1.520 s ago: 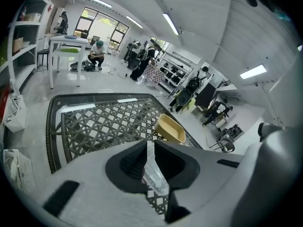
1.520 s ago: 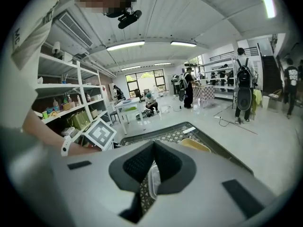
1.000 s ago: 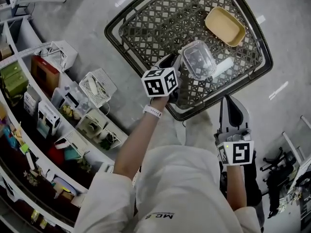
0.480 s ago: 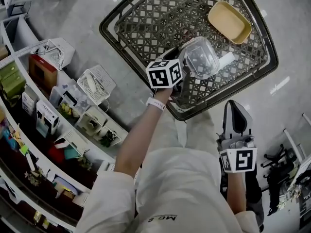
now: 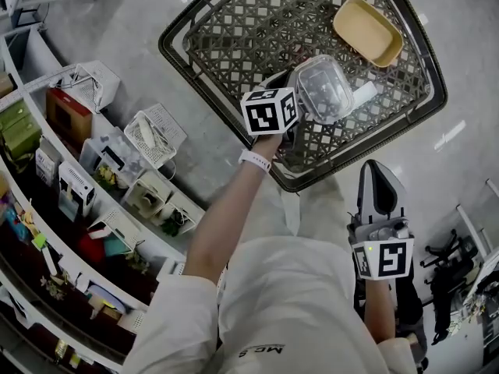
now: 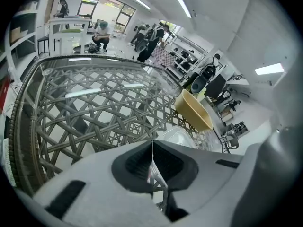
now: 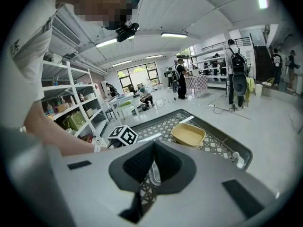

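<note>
Presently: left gripper clamped on a clear container over the lattice table

From my remote station I read the left gripper [image 6: 153, 156] as closed tight on the rim of the clear container [image 5: 321, 90]. In the left gripper view its jaws meet with only a thin transparent edge pinched between them, and the rest of the container bulges out just beyond the right jaw. In the head view the clear container, lid on, sits over the near-right part of the lattice table [image 5: 234, 22], close to the table's near rim. I cannot tell whether its base touches the weave. The yellow tray [image 5: 367, 32] lies on the same table toward the far right corner, near the container but apart from it. The left gripper's marker cube [image 5: 269, 111] shows just beside the container, on its near-left side. The right gripper [image 7: 152, 163] is clenched on nothing, its jaws pressed together. It hangs low at the person's right side, off the table and well apart from the container. Along the left of the head view run crowded shelves [image 5: 31, 154].
</note>
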`<state>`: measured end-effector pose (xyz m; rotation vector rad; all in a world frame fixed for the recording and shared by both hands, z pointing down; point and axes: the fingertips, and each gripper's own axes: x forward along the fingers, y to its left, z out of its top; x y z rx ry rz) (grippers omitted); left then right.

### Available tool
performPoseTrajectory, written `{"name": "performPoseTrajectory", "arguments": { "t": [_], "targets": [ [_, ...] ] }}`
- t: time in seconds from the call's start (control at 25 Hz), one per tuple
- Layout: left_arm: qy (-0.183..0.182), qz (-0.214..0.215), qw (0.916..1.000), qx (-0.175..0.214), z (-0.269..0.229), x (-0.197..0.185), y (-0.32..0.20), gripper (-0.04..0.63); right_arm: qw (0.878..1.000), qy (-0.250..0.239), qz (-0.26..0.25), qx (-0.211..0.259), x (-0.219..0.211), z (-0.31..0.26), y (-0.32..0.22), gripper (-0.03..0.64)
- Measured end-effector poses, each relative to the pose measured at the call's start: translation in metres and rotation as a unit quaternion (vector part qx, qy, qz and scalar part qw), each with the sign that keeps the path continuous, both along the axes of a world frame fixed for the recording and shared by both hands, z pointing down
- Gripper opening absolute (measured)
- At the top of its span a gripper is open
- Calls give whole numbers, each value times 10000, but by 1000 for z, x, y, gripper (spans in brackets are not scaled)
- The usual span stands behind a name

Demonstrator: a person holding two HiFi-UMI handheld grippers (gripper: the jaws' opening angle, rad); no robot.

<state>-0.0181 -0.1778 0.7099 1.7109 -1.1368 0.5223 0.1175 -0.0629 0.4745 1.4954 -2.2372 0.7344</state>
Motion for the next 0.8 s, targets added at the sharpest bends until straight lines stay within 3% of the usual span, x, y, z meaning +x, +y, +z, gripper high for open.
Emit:
{"name": "performPoseTrajectory", "arguments": {
  "t": [0.32, 0.8],
  "targets": [
    [139, -205, 9997, 30, -7, -7, 6, 23, 9999, 17, -59, 81, -4, -8, 5, 17],
    [95, -46, 9979, 640, -74, -9, 16, 23, 9990, -70, -117, 428, -15, -40, 14, 17]
  ]
}}
